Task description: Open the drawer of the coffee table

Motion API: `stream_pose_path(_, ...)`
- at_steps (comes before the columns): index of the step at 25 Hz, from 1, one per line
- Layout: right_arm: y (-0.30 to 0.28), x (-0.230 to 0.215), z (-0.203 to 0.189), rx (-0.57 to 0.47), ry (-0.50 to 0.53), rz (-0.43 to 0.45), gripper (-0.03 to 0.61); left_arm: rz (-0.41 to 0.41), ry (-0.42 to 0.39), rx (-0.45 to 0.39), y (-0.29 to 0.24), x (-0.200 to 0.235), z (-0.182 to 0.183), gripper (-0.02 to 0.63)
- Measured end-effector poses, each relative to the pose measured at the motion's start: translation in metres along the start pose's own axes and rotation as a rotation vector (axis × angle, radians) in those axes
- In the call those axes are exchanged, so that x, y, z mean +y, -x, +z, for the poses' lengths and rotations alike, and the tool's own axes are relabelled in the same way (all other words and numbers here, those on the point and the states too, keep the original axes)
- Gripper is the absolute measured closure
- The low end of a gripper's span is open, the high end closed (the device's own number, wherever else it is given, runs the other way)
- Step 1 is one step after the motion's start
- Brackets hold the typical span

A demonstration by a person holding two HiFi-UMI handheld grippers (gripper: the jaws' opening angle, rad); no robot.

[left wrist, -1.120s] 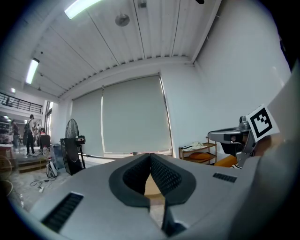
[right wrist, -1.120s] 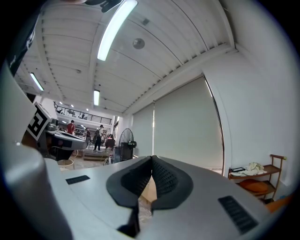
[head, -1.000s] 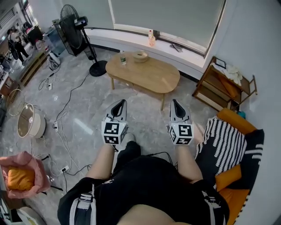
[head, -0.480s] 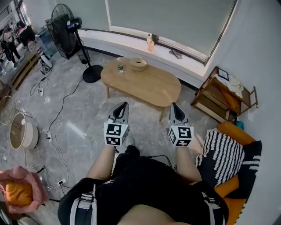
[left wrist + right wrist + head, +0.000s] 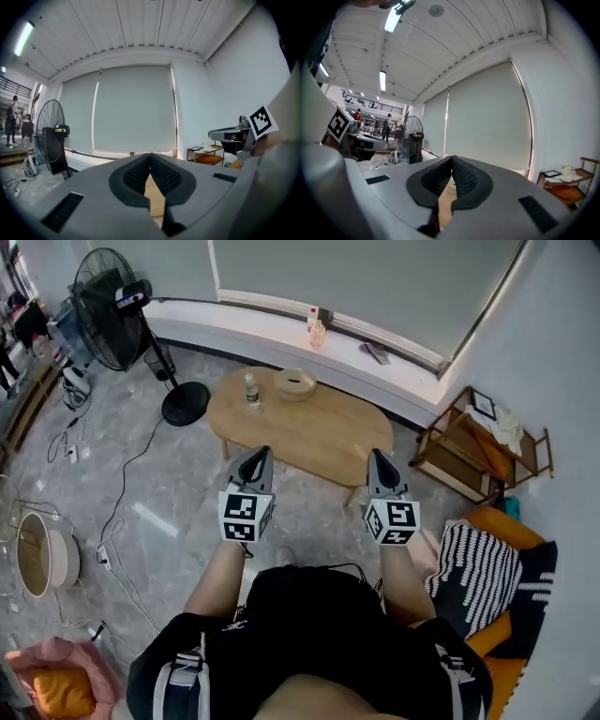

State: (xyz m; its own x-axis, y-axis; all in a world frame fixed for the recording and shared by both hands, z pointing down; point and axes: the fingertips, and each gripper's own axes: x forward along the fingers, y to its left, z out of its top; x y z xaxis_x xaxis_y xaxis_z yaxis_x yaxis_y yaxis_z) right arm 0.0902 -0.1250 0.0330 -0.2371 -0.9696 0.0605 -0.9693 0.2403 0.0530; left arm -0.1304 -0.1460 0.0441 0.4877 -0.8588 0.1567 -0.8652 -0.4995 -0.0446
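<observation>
Facing coffee table (image 5: 300, 432) near edge, bare floor (image 5: 309, 514) between; left gripper (image 5: 262, 453), right gripper (image 5: 375, 456) both closed, empty.

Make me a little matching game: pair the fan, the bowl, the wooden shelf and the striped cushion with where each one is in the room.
Things:
1. fan
2. bowl
3. wooden shelf
4. striped cushion

Places:
A. on the coffee table
B. on the orange seat, lower right in the head view
C. standing on the floor, left of the table
D. against the right wall

Pairs: 1-C, 2-A, 3-D, 4-B
</observation>
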Motion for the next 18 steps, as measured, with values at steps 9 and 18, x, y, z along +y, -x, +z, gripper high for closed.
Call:
stream_pose_path(9,-0.066,-0.020,-0.026,0.062,0.000,-0.040,0.565,-0.038,-0.002,0.077,-0.069,0.039,-0.023,0.594)
stream_pose_path(18,-0.105,-0.074,-0.049,0.089,-0.039,-0.043,0.565,-0.024,0.014,0.141,-0.131,0.036,-0.040,0.594)
